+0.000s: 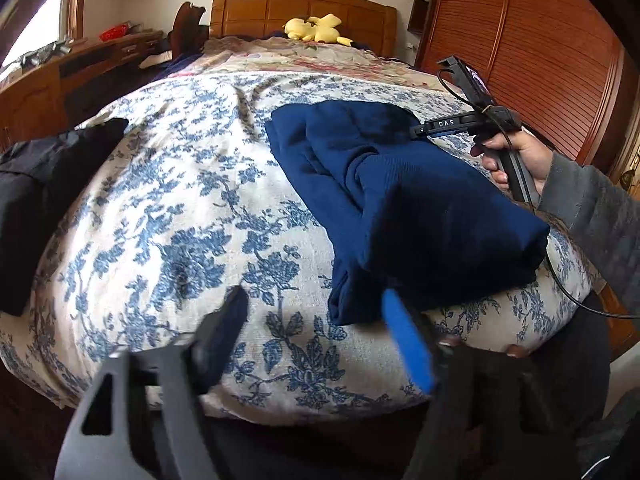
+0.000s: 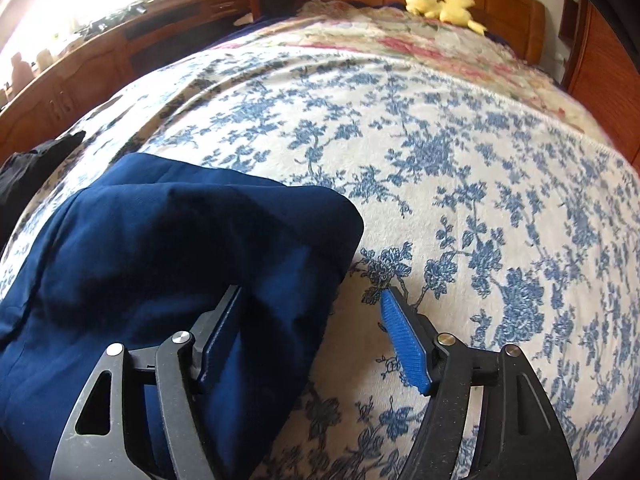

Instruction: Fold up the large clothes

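Observation:
A navy blue garment (image 1: 420, 208) lies folded into a thick bundle on the right half of the blue-flowered bedcover (image 1: 180, 220). My left gripper (image 1: 314, 296) hovers over the bed's near edge with its jaws apart and only bedcover between them; its blue pad (image 1: 408, 340) is beside the bundle's near corner. A hand in a grey sleeve holds my right gripper (image 1: 416, 130) at the bundle's far end. In the right wrist view the right gripper (image 2: 311, 292) stands open astride the edge of the navy garment (image 2: 160, 260), one finger over cloth and one over bedcover (image 2: 480, 200). Neither pad presses the cloth.
A black garment (image 1: 40, 184) lies at the bed's left edge. A yellow plush toy (image 1: 316, 30) sits by the wooden headboard (image 1: 300, 8). A desk (image 1: 80, 68) runs along the left, and slatted wardrobe doors (image 1: 540, 60) stand on the right. A cable (image 1: 560, 280) trails from the right gripper.

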Demonstrator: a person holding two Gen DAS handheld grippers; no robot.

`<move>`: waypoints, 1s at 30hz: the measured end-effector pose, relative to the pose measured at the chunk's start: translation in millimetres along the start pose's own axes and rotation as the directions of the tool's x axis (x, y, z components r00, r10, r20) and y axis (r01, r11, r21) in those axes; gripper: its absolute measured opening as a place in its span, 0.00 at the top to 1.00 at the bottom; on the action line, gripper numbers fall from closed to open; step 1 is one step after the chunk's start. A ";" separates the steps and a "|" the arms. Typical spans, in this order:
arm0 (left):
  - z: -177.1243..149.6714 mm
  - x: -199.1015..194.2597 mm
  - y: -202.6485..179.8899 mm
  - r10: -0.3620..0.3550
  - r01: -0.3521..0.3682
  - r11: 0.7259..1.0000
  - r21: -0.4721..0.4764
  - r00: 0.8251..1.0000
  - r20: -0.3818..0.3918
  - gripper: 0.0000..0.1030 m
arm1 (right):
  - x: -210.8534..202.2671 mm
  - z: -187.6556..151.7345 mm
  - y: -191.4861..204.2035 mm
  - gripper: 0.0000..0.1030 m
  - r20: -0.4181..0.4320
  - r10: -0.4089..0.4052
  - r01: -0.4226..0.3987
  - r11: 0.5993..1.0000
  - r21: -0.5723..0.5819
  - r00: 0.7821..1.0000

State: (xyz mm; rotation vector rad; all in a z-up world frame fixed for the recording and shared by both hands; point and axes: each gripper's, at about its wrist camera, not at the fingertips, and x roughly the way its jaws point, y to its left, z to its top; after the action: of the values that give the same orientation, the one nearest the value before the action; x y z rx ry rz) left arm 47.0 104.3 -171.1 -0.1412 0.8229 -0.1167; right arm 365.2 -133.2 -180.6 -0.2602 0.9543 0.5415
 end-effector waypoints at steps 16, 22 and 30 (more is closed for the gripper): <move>-2.5 7.4 -12.0 -0.030 0.029 0.999 -0.014 0.999 -0.016 0.76 | 16.5 -1.8 -18.3 0.26 -0.043 0.143 -0.137 0.982 0.128 0.989; -1.9 9.4 -10.6 -0.034 0.034 0.999 -0.019 0.999 -0.018 0.76 | 12.7 -3.9 -14.0 0.62 -0.023 0.232 -0.227 0.965 0.130 0.972; -1.0 8.3 -7.1 -0.099 0.099 0.995 -0.028 0.995 0.000 0.96 | -14.9 -1.8 4.1 0.95 0.086 0.212 -0.217 0.975 0.051 0.973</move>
State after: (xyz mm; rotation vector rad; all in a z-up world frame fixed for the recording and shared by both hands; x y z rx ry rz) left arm 51.5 95.9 -176.5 -0.2086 0.8197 -0.1988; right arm 354.8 -135.3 -169.1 -0.0802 0.9245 0.7148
